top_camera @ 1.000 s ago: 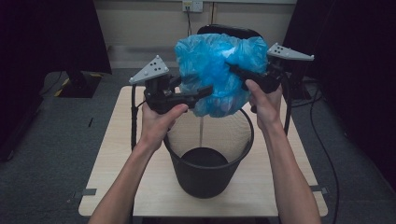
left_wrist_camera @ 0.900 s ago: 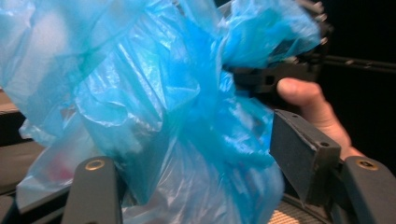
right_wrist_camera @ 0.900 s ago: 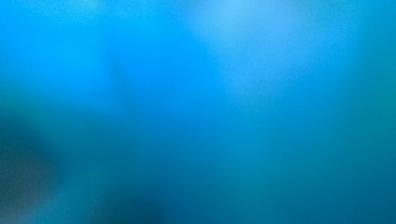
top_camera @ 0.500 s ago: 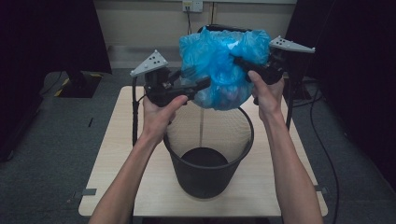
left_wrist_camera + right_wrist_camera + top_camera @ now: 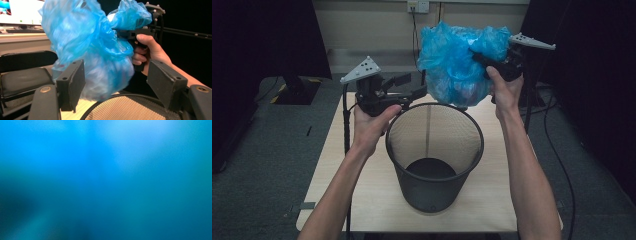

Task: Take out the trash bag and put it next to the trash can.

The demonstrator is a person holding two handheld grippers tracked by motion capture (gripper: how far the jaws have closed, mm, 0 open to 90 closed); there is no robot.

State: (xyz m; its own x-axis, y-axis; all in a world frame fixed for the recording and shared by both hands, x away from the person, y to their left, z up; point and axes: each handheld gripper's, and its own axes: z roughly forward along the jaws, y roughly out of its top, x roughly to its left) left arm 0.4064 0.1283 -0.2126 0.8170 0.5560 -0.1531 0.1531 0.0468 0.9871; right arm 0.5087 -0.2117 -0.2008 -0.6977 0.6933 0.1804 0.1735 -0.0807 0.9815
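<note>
On the pale wooden bench (image 5: 357, 170) stands a black mesh wastebasket (image 5: 434, 165), upright, its round rim open to the high view. Its solid dark floor shows through the mouth, and no liner hangs on its wall.

Above and behind the far rim hangs a crumpled blue plastic bag (image 5: 457, 62), bunched into a loose ball clear of the basket. The right tongs (image 5: 479, 56) are pressed together on a fold at the bag's right side, with the person's right hand (image 5: 504, 90) wrapped round the grip; in the right gripper view blue film lies against the lens in a blur.

The left tongs (image 5: 414, 89) are held level just left of the bag, over the basket's left rim. Their jaws stand spread and have just been opening. In the left gripper view the two dark pads (image 5: 75, 82) frame the bag's lower bulge, which hangs beyond them, and neither pad presses on it. The left hand (image 5: 372, 120) grasps the handle beneath the grey plate.
</note>
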